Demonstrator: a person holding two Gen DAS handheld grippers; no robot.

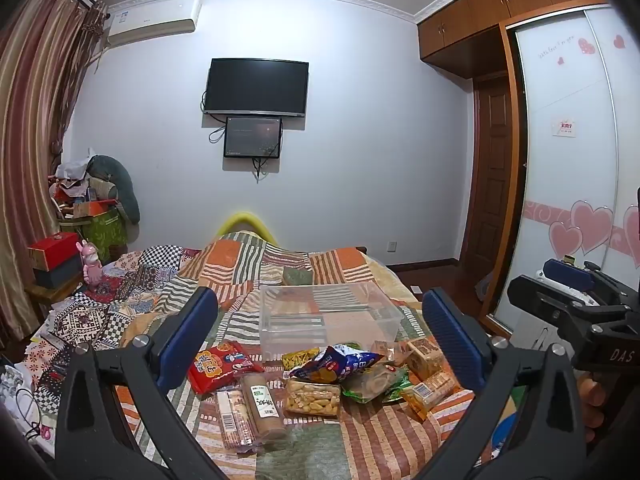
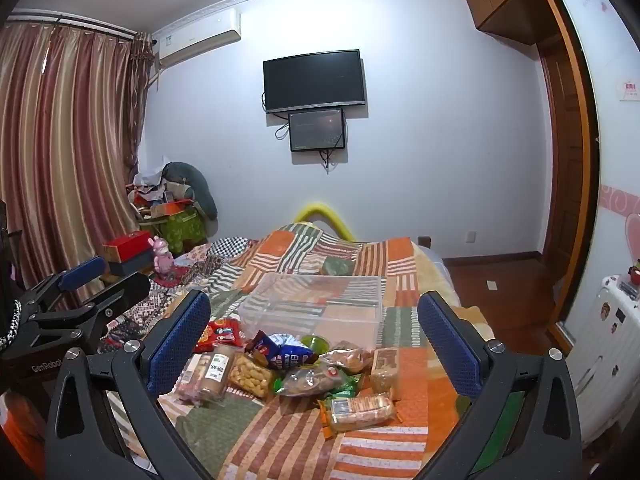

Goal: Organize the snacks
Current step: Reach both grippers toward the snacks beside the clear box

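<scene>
Several snack packets lie in a loose heap on the patchwork bedspread [image 1: 224,264]: a red packet [image 1: 222,366], a blue crisp bag [image 1: 340,364], a tray of peanuts [image 1: 312,398], a brown biscuit roll [image 1: 262,404] and a wrapped biscuit pack [image 2: 362,408]. Behind them stands an empty clear plastic bin [image 1: 328,320], also seen in the right wrist view as the bin [image 2: 316,308]. My left gripper [image 1: 320,320] hangs open above the heap, nothing between its blue pads. My right gripper [image 2: 314,322] is likewise open and empty; it also shows at the right edge [image 1: 576,292].
A wardrobe with heart-patterned sliding doors [image 1: 572,160] runs along the right. A white suitcase [image 2: 608,344] stands beside the bed. Boxes and a pink toy [image 1: 92,266] crowd the left bedside by the curtain [image 1: 32,140]. A television [image 1: 256,86] hangs on the far wall.
</scene>
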